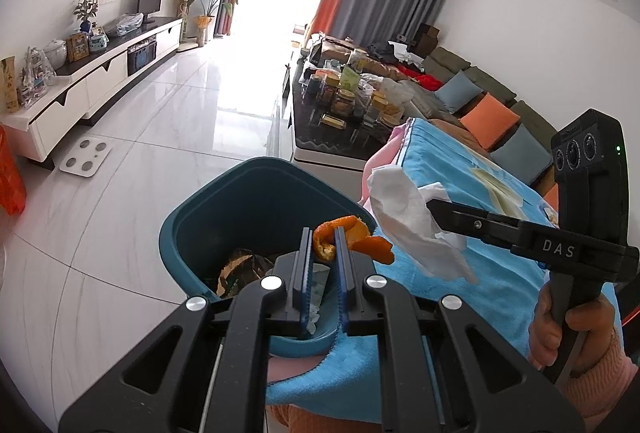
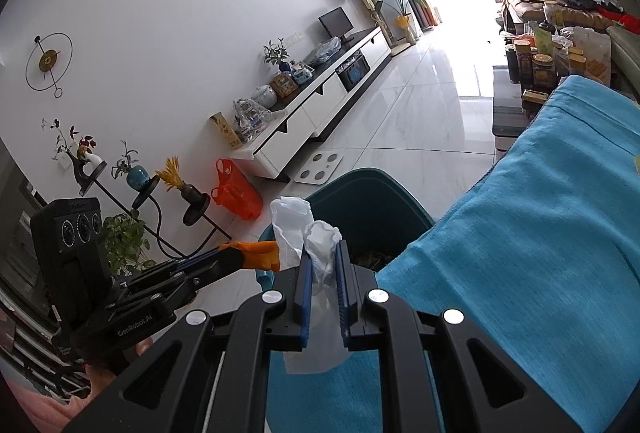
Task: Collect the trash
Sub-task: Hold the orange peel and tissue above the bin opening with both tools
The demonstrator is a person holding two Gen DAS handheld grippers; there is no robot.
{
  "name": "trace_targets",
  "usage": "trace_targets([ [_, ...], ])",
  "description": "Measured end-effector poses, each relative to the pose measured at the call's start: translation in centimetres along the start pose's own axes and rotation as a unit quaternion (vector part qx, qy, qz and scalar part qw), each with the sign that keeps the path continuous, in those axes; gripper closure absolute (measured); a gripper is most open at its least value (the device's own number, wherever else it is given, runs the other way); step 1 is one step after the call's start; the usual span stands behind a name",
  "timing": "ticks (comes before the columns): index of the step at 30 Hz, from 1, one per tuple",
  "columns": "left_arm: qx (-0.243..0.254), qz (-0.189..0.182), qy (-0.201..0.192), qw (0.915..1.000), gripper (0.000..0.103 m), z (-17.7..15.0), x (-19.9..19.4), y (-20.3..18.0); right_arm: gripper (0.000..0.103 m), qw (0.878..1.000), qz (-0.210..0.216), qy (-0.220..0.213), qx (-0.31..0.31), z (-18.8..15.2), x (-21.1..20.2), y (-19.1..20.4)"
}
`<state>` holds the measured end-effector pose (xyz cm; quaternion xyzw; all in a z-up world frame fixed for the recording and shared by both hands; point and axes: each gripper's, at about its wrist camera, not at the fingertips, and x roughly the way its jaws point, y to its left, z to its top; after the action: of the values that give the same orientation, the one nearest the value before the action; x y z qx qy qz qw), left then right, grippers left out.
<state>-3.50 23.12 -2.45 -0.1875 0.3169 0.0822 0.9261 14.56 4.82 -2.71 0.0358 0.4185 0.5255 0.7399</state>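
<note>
An orange peel [image 1: 344,237] is clamped between the two fingers of the left gripper [image 1: 323,247], and it is held over the open mouth of a teal bin [image 1: 192,233]. The curled end of the peel sticks out past the fingertips, above the bin's right rim. Inside the bin, some brown and pale scraps [image 1: 240,267] are seen at the bottom.

A crumpled white tissue [image 2: 316,237] is gripped between the fingers of the right gripper [image 2: 323,257]. In the left wrist view the tissue [image 1: 404,217] is seen hanging from the right gripper [image 1: 434,209], just to the right of the bin's rim and above a blue cloth [image 1: 460,193]. In the right wrist view the tissue is held just in front of the bin [image 2: 372,205], and the peel [image 2: 260,253] in the left gripper [image 2: 240,257] is seen touching or nearly touching its left side; which cannot be told.

The blue cloth [image 2: 540,253] is draped over a raised surface right beside the bin, and its edge reaches the bin's near rim. The bin stands on a pale tiled floor [image 1: 140,153]. A bathroom scale [image 1: 85,157] lies on the floor well beyond the bin, near a long white cabinet [image 1: 100,73]. An orange plastic bag [image 2: 236,189] sits on the floor by the wall.
</note>
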Motion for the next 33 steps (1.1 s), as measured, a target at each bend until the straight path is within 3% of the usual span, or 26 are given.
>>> trace_targets([
  [33, -0.026, 0.018, 0.004, 0.9995, 0.092, -0.3, 1.5, 0.5, 0.093, 1.0, -0.004, 0.017, 0.007, 0.8, 2.6, 0.0],
])
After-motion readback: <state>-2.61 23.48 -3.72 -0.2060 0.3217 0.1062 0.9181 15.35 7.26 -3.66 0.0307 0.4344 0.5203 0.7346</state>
